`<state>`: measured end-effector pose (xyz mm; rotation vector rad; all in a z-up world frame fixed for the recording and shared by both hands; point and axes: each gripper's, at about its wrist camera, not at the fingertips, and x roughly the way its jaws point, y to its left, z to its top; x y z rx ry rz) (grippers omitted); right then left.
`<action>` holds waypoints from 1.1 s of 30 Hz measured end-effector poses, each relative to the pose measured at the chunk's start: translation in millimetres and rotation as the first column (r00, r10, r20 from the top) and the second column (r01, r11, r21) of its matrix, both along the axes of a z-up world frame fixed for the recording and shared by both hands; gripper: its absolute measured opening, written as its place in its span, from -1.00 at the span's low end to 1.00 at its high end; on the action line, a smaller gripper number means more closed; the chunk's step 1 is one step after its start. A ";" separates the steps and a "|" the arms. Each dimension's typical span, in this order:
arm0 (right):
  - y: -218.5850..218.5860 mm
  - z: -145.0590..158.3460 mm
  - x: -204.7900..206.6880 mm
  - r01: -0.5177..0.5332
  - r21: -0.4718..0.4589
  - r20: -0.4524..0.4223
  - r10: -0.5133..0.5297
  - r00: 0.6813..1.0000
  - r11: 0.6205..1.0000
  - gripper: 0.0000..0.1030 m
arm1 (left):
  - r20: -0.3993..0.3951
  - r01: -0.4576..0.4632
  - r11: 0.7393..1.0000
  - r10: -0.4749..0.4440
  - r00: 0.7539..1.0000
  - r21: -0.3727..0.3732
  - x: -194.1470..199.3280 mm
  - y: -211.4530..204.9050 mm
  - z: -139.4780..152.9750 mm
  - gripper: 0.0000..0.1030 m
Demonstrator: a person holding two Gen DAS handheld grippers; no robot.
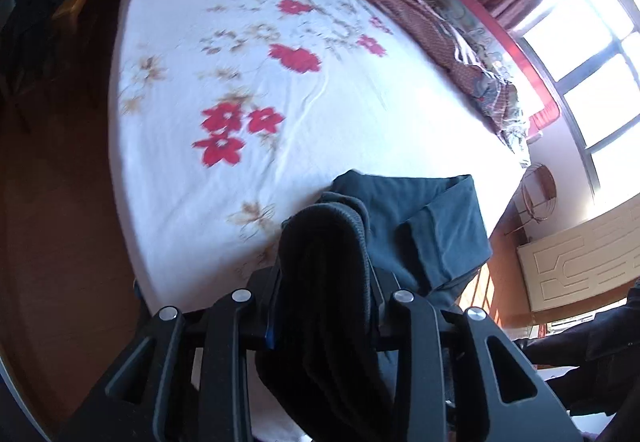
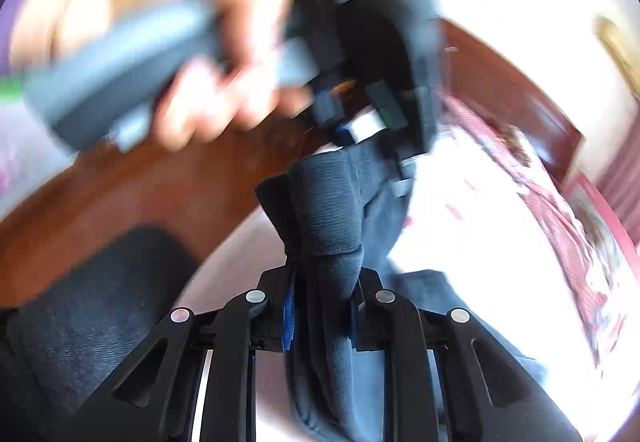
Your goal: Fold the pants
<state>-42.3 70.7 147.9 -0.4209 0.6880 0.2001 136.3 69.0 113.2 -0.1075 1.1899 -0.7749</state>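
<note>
The dark navy pants (image 1: 424,226) lie partly folded on the near right part of the bed, one cuff turned over. My left gripper (image 1: 324,282) is shut on the pants' ribbed waistband, which bunches up between its jaws and hides the fingertips. My right gripper (image 2: 324,278) is shut on another bunch of the pants (image 2: 328,210), lifted above the bed. In the blurred right wrist view the left gripper (image 2: 372,102) and the hand holding it are just ahead, gripping the same waistband.
The bed has a white sheet with red flowers (image 1: 296,58). A pink patterned blanket (image 1: 432,26) lies along its far side by a red headboard (image 1: 480,14). A window (image 1: 592,54) and curtains are at the right. Brown floor (image 1: 52,202) is to the left.
</note>
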 end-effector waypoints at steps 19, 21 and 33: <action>-372.5 -50.5 -67.9 0.571 0.553 -0.133 -0.612 0.780 0.607 -0.64 | 0.038 0.346 0.938 -0.347 0.937 0.038 -36.9 -391.8 -1.6 -0.05; -421.9 -112.4 -95.9 0.660 0.677 -0.357 -0.639 0.681 0.326 -0.63 | -0.018 0.340 0.940 -0.340 0.940 0.011 -38.5 -396.6 -18.2 -0.05; -450.3 -103.6 -163.1 0.511 0.859 -0.391 -0.670 0.631 -0.021 0.06 | 0.194 0.212 0.975 -0.196 0.961 -0.066 -80.5 -199.2 -34.3 0.71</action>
